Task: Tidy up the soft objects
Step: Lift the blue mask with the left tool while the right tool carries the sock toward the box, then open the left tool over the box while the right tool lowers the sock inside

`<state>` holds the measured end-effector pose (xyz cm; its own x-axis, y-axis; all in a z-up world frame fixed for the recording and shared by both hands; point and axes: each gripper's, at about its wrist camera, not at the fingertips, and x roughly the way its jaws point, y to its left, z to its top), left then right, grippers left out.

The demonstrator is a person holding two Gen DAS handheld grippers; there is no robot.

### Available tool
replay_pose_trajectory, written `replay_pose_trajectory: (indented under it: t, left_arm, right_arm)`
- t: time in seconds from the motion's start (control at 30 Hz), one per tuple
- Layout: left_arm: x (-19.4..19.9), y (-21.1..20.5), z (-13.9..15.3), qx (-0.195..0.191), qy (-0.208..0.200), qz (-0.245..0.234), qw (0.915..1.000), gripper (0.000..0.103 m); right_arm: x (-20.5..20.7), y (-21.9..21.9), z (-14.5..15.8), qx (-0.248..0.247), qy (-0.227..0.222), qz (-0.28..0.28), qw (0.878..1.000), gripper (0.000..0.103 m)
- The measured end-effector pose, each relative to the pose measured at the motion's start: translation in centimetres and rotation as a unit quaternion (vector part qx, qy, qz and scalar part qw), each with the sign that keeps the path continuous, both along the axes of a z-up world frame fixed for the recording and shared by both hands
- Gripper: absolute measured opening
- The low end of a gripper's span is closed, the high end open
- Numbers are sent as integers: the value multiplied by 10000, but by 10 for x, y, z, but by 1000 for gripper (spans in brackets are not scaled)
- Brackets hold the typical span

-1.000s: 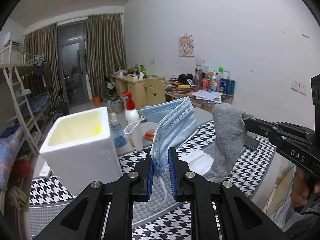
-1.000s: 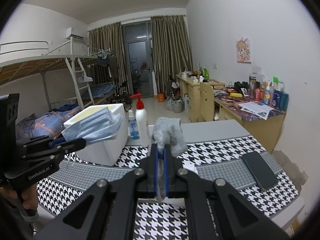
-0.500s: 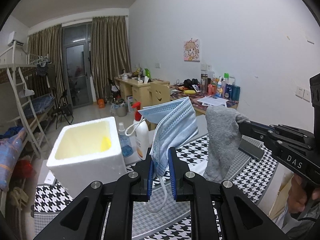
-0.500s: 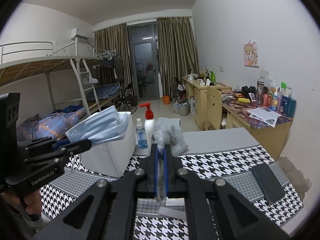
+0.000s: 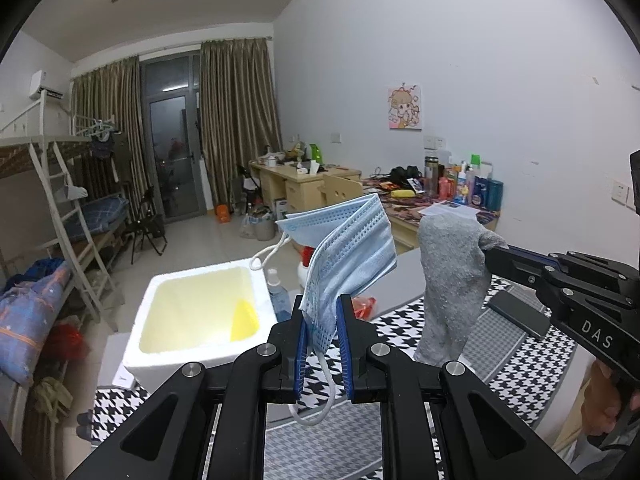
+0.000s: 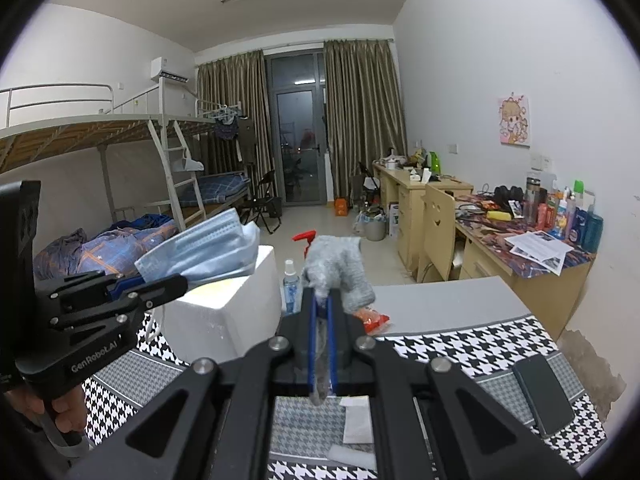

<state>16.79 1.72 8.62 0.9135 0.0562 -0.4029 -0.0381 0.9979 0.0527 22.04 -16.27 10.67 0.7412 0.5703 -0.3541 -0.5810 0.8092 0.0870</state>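
Clamping noted: left claw (image 5: pixel 322 312) on blue face mask (image 5: pixel 344 248), right claw (image 6: pixel 321 312) on grey sock (image 6: pixel 336 268). Risk: dangling ear loop (image 5: pixel 316 404) snagged on foam box (image 5: pixel 200 316) rim, mask dragged out.

left gripper (image 5: pixel 322 336) clamped on mask (image 5: pixel 348 252), right gripper (image 6: pixel 321 344) clamped on sock (image 6: pixel 336 270), both raised, side by side

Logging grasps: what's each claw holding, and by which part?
Left claw pinches the blue face mask near its lower edge, ear loop dangling. Right claw clamps the grey sock near one end.
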Motion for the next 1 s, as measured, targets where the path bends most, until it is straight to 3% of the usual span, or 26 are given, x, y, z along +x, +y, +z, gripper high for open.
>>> replay_pose_trajectory:
  t: [0.6, 1.0]
  left_arm:
    - [20, 32, 15, 52, -129, 528, 9985, 15]
    - [33, 62, 17, 118, -179, 1131, 9933, 15]
  right_arm:
    - [17, 35, 21, -48, -113, 265, 9996, 7]
    - [31, 64, 30, -34, -223, 477, 9986, 7]
